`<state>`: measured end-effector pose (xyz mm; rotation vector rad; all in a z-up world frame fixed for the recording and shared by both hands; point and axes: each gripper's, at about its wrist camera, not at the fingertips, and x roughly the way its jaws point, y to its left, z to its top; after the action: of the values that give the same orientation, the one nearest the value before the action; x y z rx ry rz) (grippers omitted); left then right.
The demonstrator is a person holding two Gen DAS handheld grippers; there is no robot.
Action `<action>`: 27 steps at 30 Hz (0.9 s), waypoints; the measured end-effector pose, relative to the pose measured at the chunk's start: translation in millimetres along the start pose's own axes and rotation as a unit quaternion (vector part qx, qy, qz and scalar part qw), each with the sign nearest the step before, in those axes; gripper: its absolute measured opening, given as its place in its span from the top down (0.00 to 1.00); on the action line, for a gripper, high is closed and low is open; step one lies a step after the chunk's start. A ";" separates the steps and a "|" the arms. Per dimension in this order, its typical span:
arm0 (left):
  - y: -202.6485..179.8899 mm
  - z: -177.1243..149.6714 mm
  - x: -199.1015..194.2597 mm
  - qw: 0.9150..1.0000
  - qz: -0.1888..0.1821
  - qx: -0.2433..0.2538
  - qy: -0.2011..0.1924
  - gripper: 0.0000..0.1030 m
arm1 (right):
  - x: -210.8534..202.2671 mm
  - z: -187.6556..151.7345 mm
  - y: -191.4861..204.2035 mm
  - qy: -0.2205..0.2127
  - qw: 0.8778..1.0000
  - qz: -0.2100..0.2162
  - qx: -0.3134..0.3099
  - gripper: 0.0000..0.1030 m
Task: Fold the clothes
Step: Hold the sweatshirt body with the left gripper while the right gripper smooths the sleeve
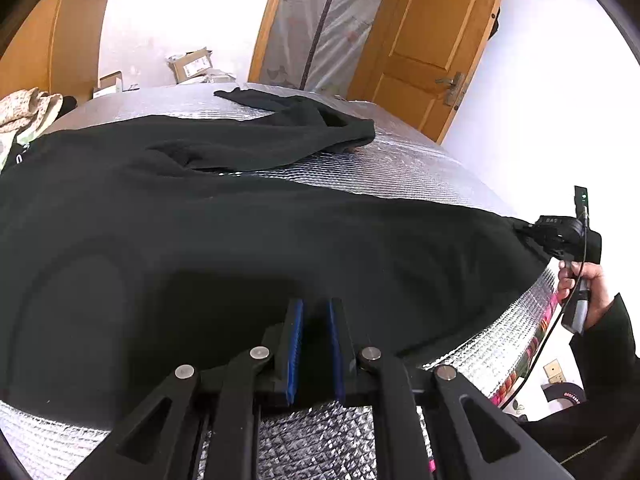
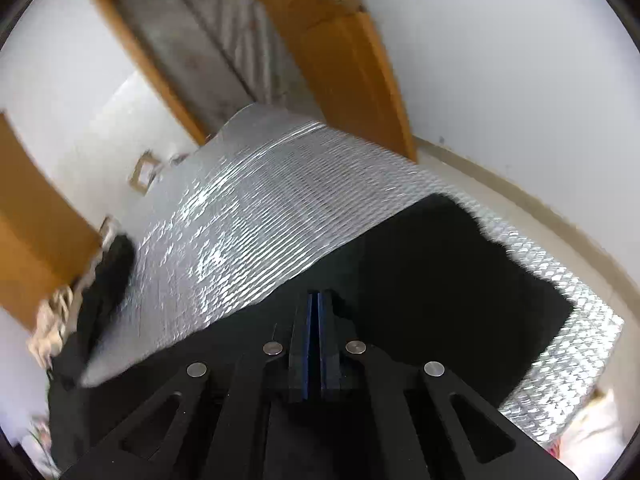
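Note:
A black long-sleeved garment [image 1: 240, 232] lies spread across a table covered in silver foil [image 1: 420, 160]. One sleeve [image 1: 304, 128] is bent back over the far side. My left gripper [image 1: 316, 308] sits at the garment's near edge, and black cloth fills the narrow gap between its blue pads [image 1: 295, 332]. A hand [image 1: 580, 280] holds my right gripper [image 1: 524, 230] at the garment's right corner. In the right wrist view my right gripper [image 2: 316, 296] has its pads almost together, low over the black cloth [image 2: 440, 272], which seems pinched between them.
A heap of light-coloured clothes [image 1: 24, 112] lies at the table's far left. Cardboard boxes [image 1: 192, 64] stand behind the table, near a plastic-covered doorway and a wooden door [image 1: 432, 40]. Bare foil [image 2: 260, 200] stretches beyond the garment. The table's right edge drops to the floor.

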<state>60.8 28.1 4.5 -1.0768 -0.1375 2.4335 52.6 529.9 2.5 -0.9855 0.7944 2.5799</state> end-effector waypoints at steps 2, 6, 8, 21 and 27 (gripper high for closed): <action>-1.6 0.6 -0.5 1.000 -0.005 0.002 -0.002 0.88 | -7.3 -4.3 13.8 -0.007 0.999 0.015 -0.035 0.92; -18.6 0.8 4.0 0.999 -0.034 0.033 0.008 0.88 | -6.2 -34.1 61.8 0.045 0.983 0.136 -0.114 0.92; -30.2 -1.0 7.3 0.997 -0.052 0.056 0.019 0.88 | -3.3 -51.4 84.4 0.067 0.969 0.176 -0.157 0.92; -69.5 -6.4 19.1 0.981 -0.124 0.137 0.053 0.88 | -24.6 -111.0 117.4 0.117 0.905 0.247 -0.327 0.92; -78.5 -4.2 24.2 0.979 -0.131 0.147 0.052 0.88 | -35.1 -125.8 117.9 0.128 0.884 0.249 -0.375 0.92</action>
<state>79.6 108.1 6.9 -0.9803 0.1053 2.0787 95.2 359.3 -4.8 -1.5130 0.0366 3.3541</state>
